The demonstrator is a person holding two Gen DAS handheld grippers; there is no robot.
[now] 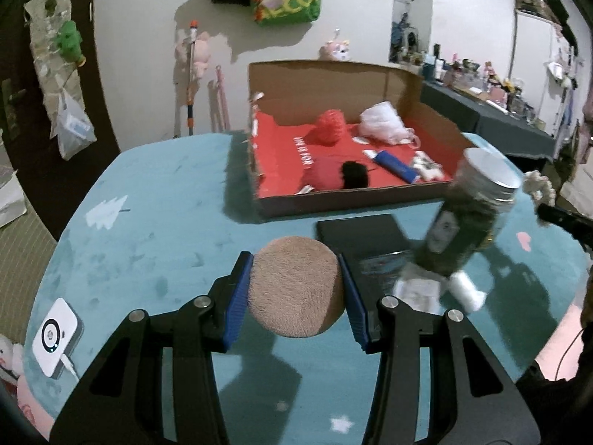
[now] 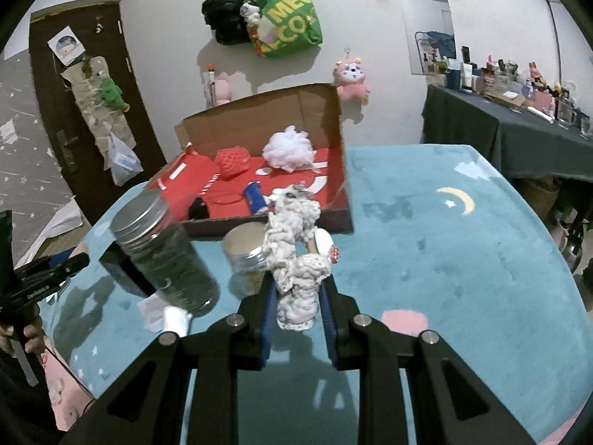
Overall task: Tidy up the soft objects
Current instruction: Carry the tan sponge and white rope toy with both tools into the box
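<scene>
— Left wrist first: what are you holding?
— Your left gripper (image 1: 295, 291) pinches the brown puff (image 1: 295, 288) between its blue pads, above the teal cloth (image 1: 148, 222), short of the cardboard box (image 1: 333, 200).
— And the right wrist?
— Your right gripper (image 2: 298, 298) squeezes the white scrunchie (image 2: 296, 259), also short of the box. You look mid-carry; next, clear the jar (image 2: 163, 256), reach over the box wall and release.

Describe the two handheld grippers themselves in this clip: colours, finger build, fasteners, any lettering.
Both match. The left gripper and right gripper have matte black linkage arms with triangular cut-outs, round silver pivot bolts, and flat blue ribbed pads on the fingers. Seen from the right wrist view, the left gripper's side carries small white lettering, too blurred to read. No cables or sleeves are visible.
</scene>
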